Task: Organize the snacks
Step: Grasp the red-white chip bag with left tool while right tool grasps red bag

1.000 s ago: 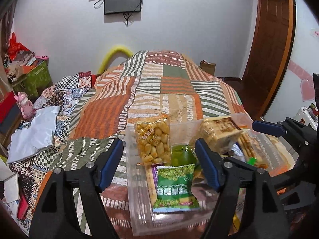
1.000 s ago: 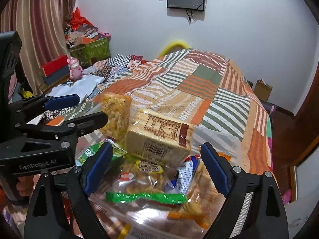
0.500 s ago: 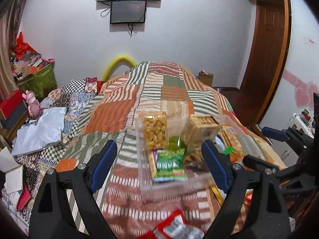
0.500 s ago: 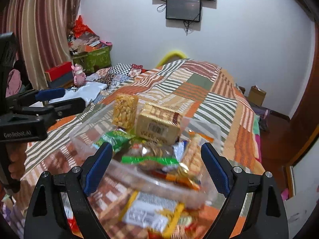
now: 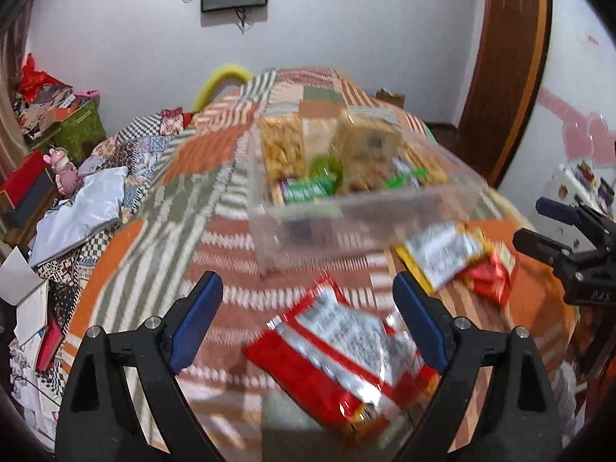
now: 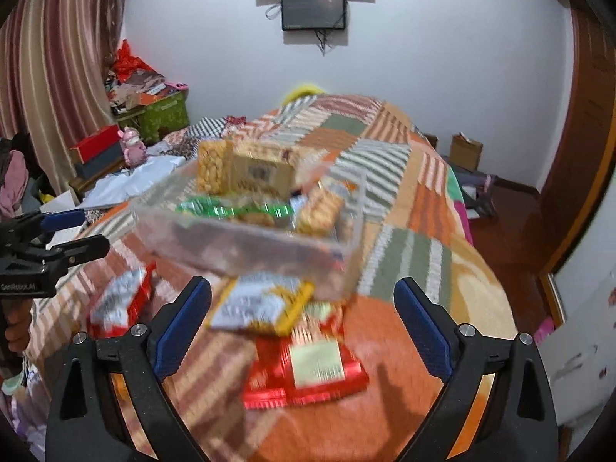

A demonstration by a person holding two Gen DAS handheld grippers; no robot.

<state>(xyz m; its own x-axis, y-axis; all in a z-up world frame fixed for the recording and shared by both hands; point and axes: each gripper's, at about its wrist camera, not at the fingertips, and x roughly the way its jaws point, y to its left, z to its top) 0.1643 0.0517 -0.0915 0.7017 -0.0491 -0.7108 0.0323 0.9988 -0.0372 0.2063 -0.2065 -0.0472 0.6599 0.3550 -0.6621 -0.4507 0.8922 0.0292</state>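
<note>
Clearly both tools are empty-handed here. The left gripper (image 5: 308,308) has its blue-padded jaws spread wide with nothing between them, and the right gripper (image 6: 302,317) stands likewise, wide and holding nothing.

Beyond both sets of jaws, on the striped patchwork bedspread (image 5: 192,192), sits the clear rectangular plastic container (image 5: 346,211). It already holds several snacks: a clear bag of yellow puffed pieces (image 5: 279,148) standing at the far left, a tan boxy cracker pack (image 5: 367,142) beside it, and green-wrapped packets (image 5: 308,190) lying in front of those. The pictures are blurred, so labels cannot be read.

Three packets lie loose on the bedspread outside the container. A red and silver foil packet (image 5: 346,350) lies just ahead of the left jaws, reaching toward the right-hand pad. A silver and yellow packet (image 6: 261,304) lies just ahead of the right jaws, close against the container's near wall, and a red packet with a pale label (image 6: 308,369) lies between the right jaws, partly under it.

The step in hand looks like picking up the leftover packets. The next move probably calls for lowering one gripper over the nearest packet, closing on an edge of the thin foil, and lifting it over the container's wall. Flat, slippery wrappers on soft bedding may slide or crumple, so a shallow pinch at a seam seems wise.
</note>
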